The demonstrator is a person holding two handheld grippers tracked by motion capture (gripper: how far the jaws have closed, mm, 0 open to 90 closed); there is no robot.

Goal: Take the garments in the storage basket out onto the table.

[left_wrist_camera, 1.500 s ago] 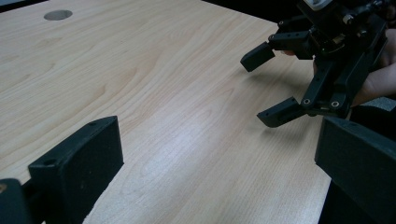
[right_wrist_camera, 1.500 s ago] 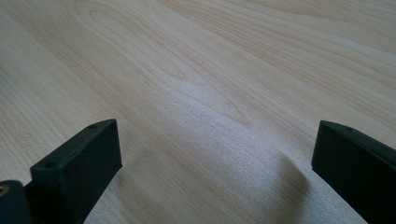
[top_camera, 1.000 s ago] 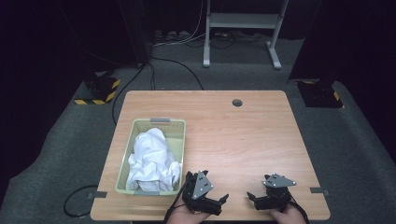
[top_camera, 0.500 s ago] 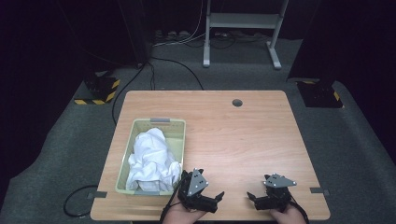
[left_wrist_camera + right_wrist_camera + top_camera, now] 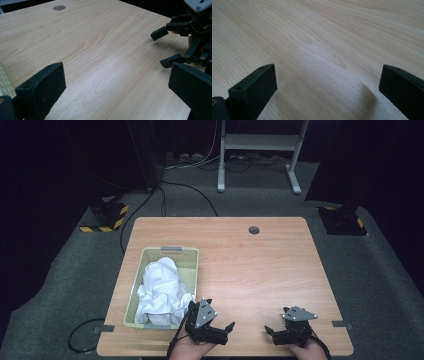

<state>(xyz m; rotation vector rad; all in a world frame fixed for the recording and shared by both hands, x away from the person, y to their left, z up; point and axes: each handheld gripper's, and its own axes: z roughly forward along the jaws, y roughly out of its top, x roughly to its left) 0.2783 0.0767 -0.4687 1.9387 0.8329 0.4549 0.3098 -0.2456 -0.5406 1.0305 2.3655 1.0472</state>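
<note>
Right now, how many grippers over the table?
2: left gripper open by the basket of white cloth; right gripper open near the front right edge.

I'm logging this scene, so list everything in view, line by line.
table: one, light wood, centre, round hole near its far edge
bin: one, pale green, on the table's left side
cloth: one, white, crumpled inside the bin
stand: one, pale metal, on the floor beyond the table
cables: several, black, on the grey floor behind the table
left tongs: one, black, open, near edge beside the bin
right tongs: one, black, open, near edge at right
</note>
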